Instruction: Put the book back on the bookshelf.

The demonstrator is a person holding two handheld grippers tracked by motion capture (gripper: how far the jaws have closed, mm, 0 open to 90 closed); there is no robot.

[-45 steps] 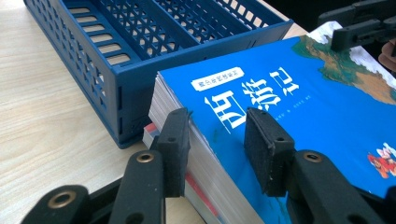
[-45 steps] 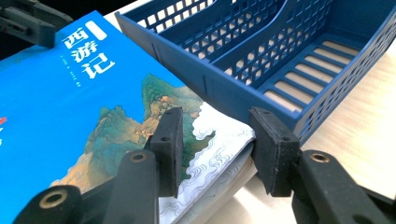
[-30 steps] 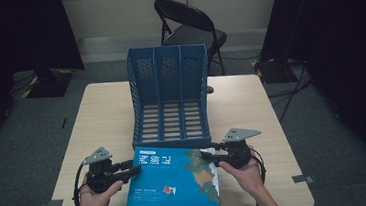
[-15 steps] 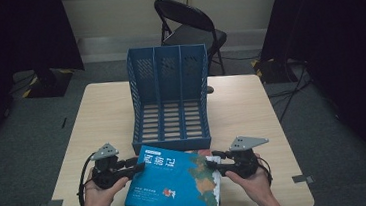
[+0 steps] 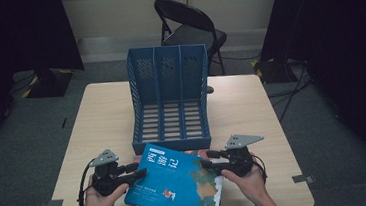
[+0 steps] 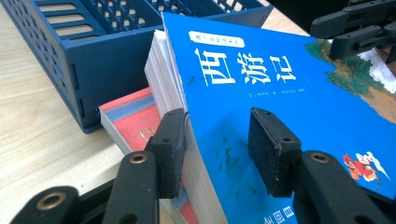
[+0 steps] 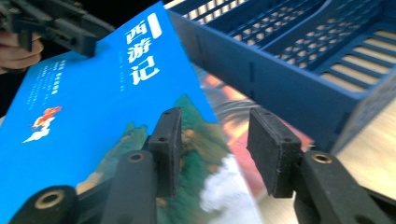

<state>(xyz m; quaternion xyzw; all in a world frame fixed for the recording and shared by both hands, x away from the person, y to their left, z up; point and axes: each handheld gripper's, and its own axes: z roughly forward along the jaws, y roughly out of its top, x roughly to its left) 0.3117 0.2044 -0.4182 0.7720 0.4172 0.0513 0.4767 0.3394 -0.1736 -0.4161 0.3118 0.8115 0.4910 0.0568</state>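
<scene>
Left gripper [image 5: 127, 172] at the near left of the table [image 5: 97, 115], held in the person's left hand [image 5: 99, 203]. In the left gripper view the blue book [image 6: 261, 107] sits between its jaws: one pad lies against the page block at the book's edge, the other stands over the cover with a gap showing. The jaws have just been opening, so no firm clamp here; the book is bracketed rather than pinched.

The blue book lies tilted at the near edge of the table, just in front of the blue file rack [image 5: 169, 104], with one corner touching or nearly touching the rack's front wall. It rests on a red book [image 6: 135, 123] lying flat beneath it.

Right gripper [image 5: 211, 159] at the book's right edge. In the right gripper view the jaws stand apart; the cover's corner runs under the left pad, the picture is blurred, and contact cannot be told.
</scene>
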